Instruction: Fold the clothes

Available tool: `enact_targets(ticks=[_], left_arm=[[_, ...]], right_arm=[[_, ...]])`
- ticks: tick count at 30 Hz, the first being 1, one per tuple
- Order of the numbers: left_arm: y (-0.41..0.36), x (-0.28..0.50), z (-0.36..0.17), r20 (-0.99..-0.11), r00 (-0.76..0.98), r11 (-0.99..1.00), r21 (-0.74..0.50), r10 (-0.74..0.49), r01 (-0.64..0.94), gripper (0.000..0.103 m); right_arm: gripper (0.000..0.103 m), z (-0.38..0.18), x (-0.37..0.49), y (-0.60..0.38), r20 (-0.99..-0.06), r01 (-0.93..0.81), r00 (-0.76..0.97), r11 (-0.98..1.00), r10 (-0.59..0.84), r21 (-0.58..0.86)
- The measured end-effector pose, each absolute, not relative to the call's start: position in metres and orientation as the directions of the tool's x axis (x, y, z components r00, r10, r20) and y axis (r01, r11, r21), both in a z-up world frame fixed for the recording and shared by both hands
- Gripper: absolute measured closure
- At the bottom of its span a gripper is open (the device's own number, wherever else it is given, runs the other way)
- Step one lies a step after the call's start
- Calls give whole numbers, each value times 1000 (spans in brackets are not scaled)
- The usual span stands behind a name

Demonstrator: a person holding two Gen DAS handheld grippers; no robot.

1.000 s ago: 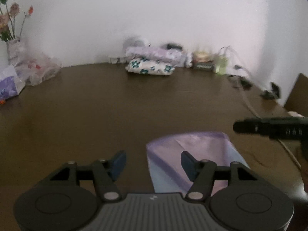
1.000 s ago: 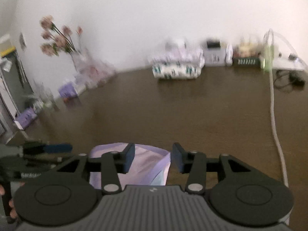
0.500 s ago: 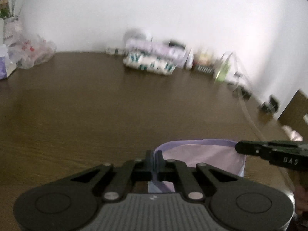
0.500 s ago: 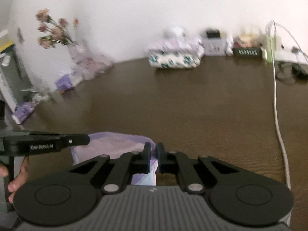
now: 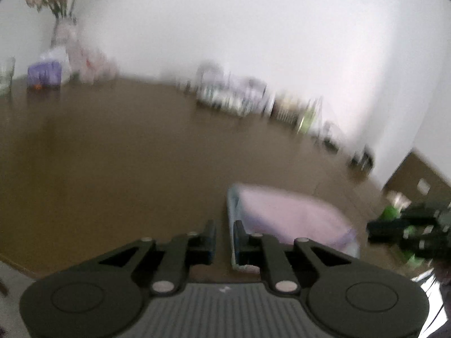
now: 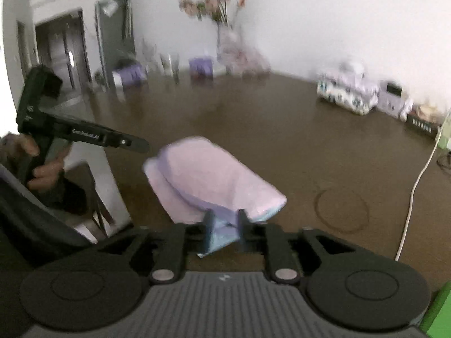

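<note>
A lilac cloth [image 5: 287,214] [image 6: 208,169] lies folded on the brown table [image 5: 112,155], its pale blue underside showing at the edges. My left gripper [image 5: 225,232] is slightly open; the cloth's left edge stands between the fingers against the right one, with bare table showing beside it. My right gripper [image 6: 225,222] is partly open with the cloth's near corner still between its fingers. In the right wrist view the left gripper [image 6: 84,135] appears at the left, held by a hand [image 6: 42,169]. The left wrist view is blurred.
A stack of folded clothes [image 5: 234,95] [image 6: 346,93] sits at the table's far edge by the wall. A vase of flowers [image 5: 62,28] [image 6: 222,36] and purple packs [image 5: 43,74] stand at the far left. A white cable [image 6: 414,191] runs along the right side.
Both grippers, shut on the cloth half a second ago, have parted their fingers. The cloth has been carried over and now lies folded. Both cameras have swung left.
</note>
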State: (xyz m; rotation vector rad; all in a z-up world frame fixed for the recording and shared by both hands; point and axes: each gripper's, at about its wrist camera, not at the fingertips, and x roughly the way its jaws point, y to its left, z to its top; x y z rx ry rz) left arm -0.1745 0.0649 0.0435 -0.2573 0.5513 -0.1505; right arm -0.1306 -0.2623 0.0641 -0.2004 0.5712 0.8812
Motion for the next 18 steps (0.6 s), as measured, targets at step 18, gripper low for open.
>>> enact_targets(ticks=[18], left_arm=[[19, -123, 31, -549, 831, 991, -131, -85, 15, 70]], right_arm=[[82, 36, -128, -209, -534, -812, 528, 577, 661, -88]])
